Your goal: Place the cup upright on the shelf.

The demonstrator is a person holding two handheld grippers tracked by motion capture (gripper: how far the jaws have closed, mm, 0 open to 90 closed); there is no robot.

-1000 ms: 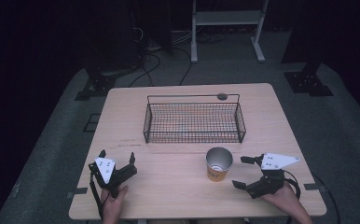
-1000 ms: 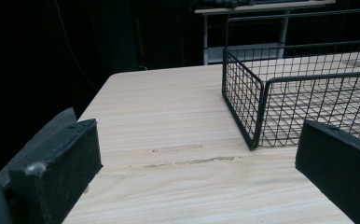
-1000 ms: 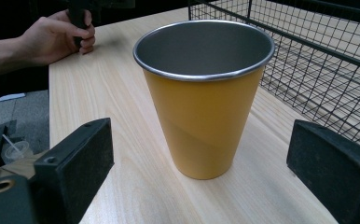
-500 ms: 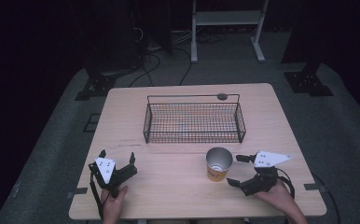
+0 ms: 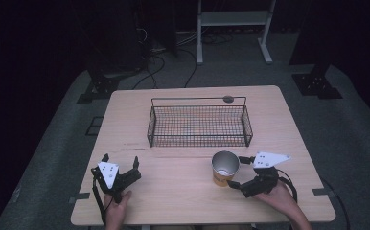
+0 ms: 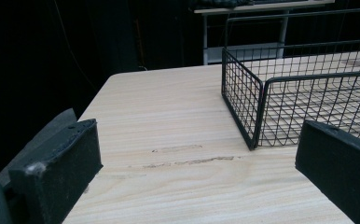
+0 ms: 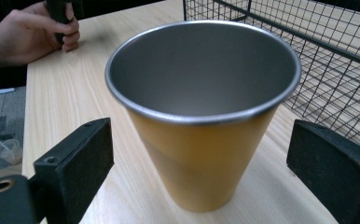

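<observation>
Bracketing cup (image 7: 201, 116): right tool (image 5: 236, 172) jaws apart, no contact. Risk: uneven closing tips upright cup over on tabletop (image 5: 183, 191). Left tool (image 5: 121, 165) apart, idle.

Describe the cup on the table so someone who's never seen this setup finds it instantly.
On the light wooden table, find the black wire basket near the middle. The cup stands upright just in front of the basket's right end, on the person's side, between the open jaws of the right gripper. It is a tapered orange cup with a bare metal inside and rim.
</observation>
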